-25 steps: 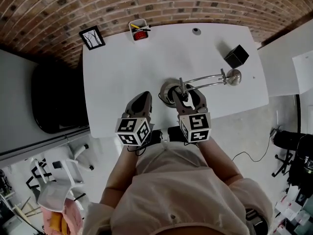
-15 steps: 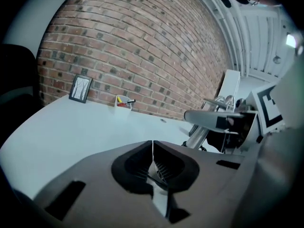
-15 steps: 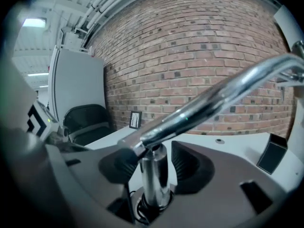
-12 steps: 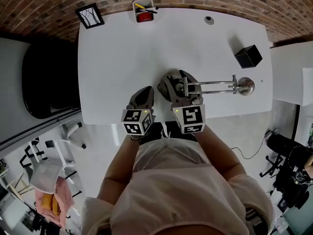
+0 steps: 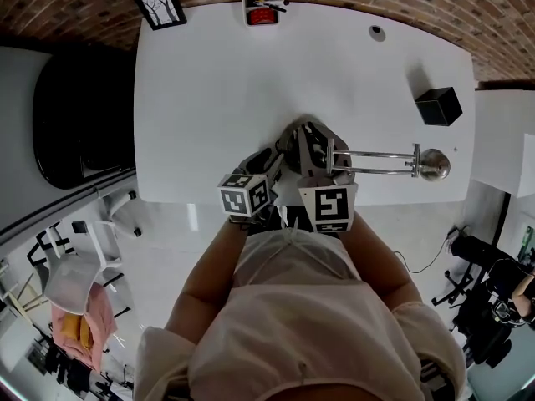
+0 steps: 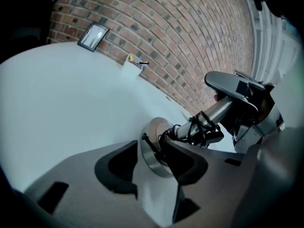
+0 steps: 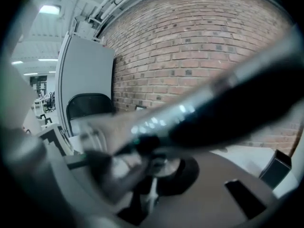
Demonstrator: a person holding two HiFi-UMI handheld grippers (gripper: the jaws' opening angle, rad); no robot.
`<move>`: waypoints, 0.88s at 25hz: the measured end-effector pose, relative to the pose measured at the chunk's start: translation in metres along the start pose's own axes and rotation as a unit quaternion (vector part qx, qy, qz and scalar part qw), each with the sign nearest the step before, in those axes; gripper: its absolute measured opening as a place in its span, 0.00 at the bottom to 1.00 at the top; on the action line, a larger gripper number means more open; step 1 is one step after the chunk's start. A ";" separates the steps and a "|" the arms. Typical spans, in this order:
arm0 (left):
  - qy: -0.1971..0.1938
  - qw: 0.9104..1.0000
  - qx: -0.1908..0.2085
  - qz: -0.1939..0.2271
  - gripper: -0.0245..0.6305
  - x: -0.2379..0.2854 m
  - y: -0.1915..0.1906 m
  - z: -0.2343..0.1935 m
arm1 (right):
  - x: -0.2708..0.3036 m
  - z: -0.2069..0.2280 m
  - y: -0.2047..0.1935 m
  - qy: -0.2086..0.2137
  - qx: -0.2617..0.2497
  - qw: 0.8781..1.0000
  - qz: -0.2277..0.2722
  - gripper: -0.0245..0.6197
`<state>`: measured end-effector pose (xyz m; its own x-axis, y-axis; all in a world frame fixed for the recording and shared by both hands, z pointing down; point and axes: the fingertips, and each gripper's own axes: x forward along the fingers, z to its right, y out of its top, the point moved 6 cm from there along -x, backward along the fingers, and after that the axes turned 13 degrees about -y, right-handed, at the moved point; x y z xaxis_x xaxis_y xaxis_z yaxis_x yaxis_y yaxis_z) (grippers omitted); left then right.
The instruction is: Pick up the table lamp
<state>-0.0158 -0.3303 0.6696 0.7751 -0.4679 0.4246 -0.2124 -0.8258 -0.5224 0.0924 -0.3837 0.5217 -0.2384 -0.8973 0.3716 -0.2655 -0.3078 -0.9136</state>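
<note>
Left gripper point(image 6: 151, 163): jaws just opened, spread either side of the round base of the chrome table lamp point(image 5: 380, 153). Right gripper point(image 5: 313, 153): jaws just closed, pinching the lamp's upright post. Lamp stands at the near edge of the white rectangular table point(image 5: 209, 82), arm reaching right. Beyond: black cube point(image 5: 438, 105); white pen cup point(image 5: 262, 5), black-framed picture point(image 5: 161, 7)

shirt point(image 5: 292, 324): pale pink, short sleeves | tongs' cubes point(image 5: 244, 195): black-white markers

Both grippers sit side by side at the desk's point(image 5: 209, 98) near edge, pitched downward. We note the left gripper point(image 5: 269, 164), jaws just opened, straddling the table lamp's point(image 5: 376, 155) base rim. The right gripper point(image 5: 316, 150), jaws just closed, clamps its stem.
</note>
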 end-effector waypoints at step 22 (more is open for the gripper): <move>-0.073 0.986 -0.148 -0.010 0.34 0.023 -0.008 0.001 | 0.000 0.019 0.004 -0.005 0.034 0.999 -0.016 0.09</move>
<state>0.0047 -0.3344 0.6823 0.8536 -0.4189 0.3096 -0.3446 -0.8999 -0.2673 0.1095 -0.3910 0.5149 -0.2209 -0.8896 0.3997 -0.2086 -0.3573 -0.9104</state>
